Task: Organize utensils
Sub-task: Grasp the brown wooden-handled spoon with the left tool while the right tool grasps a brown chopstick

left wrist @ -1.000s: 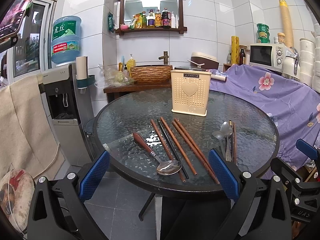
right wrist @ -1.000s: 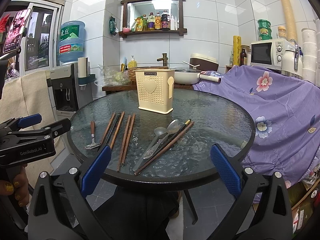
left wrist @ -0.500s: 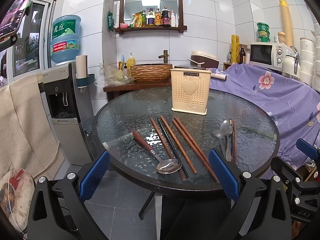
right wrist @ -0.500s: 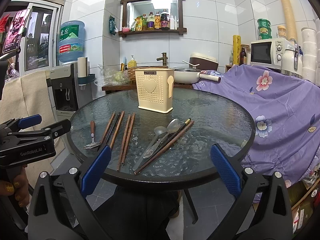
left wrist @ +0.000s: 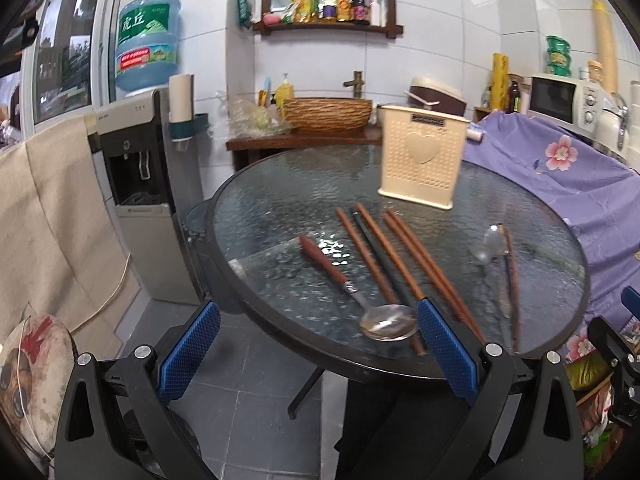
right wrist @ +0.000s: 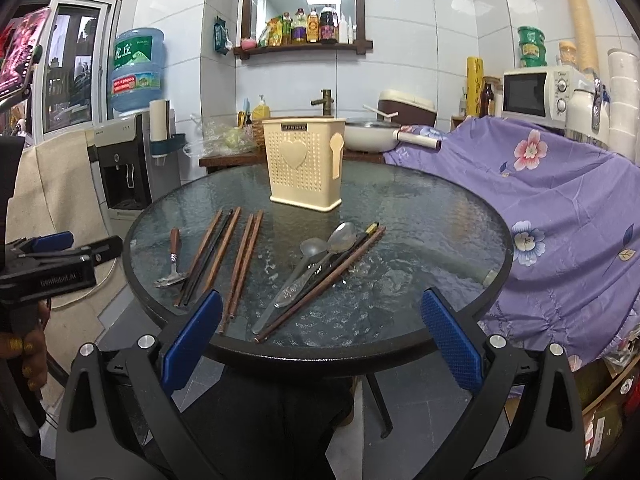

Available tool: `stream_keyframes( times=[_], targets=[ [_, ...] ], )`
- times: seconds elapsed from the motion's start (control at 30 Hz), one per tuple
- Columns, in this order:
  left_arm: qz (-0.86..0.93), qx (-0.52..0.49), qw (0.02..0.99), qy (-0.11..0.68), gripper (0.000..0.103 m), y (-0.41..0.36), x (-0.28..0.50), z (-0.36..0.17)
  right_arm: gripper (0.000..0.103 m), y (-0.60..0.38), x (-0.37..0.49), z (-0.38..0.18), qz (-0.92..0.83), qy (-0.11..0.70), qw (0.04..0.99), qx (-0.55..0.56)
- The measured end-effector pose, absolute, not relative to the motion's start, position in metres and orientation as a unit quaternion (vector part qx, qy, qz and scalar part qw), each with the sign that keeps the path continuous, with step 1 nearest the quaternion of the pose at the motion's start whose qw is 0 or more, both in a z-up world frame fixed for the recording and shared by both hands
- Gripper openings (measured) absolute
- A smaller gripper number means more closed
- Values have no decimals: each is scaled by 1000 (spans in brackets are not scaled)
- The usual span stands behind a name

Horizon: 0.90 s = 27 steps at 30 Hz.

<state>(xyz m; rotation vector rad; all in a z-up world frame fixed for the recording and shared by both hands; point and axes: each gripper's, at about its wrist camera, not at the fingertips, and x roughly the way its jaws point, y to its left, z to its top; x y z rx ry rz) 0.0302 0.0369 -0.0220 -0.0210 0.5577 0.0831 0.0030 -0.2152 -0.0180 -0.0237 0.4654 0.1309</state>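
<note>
I am working two sets of tongs at the near edge of a round glass table (right wrist: pixel 400 216), and nothing has been picked up yet.

In the left wrist view, my left tongs (left wrist: pixel 318 354) are spread wide and empty. Low in the frame, just above the gap between their blue pads, a wooden-handled spoon (left wrist: pixel 352 294) lies on the table. Its bowl sits just beside the right pad; its handle runs away toward the upper left of the frame. So its long axis lies on a diagonal, not square across the opening. Right of it, brown chopsticks (left wrist: pixel 412 264) fan out along much the same diagonal.

In the right wrist view, my right tongs (right wrist: pixel 320 338) are also wide and empty. Just above them, near the middle of the frame, two metal spoons (right wrist: pixel 320 260) and a second pair of chopsticks (right wrist: pixel 332 272) lie bundled, handles nearest me, running toward the upper right.

The cream utensil holder (right wrist: pixel 304 164) stands upright at the centre of the table, beyond both groups.

I judge the left tongs nearer the wooden-handled spoon and the right tongs nearer the metal spoons. Either grasp would need the tongs turned to cross the utensil's diagonal.
</note>
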Motion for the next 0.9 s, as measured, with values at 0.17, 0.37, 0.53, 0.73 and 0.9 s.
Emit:
stream_keyframes(
  times=[0.17,0.37,0.53,0.73,0.9],
  targets=[
    [45,-3,954,296,97,45,52,-22,97,-221,25,-23,57,256,965,-20],
    [27,2,945,326,82,49,86,-22,77,-240,73,-21,54,298,953,14],
    [22,-4,933,360,71,57,117,-27,59,-254,122,-20,52,345,936,50],
    [22,-20,922,386,64,68,140,-32,42,-256,172,-28,35,393,916,71],
    [20,-12,918,397,62,69,153,-35,28,-251,200,-37,21,419,905,71]
  ],
)
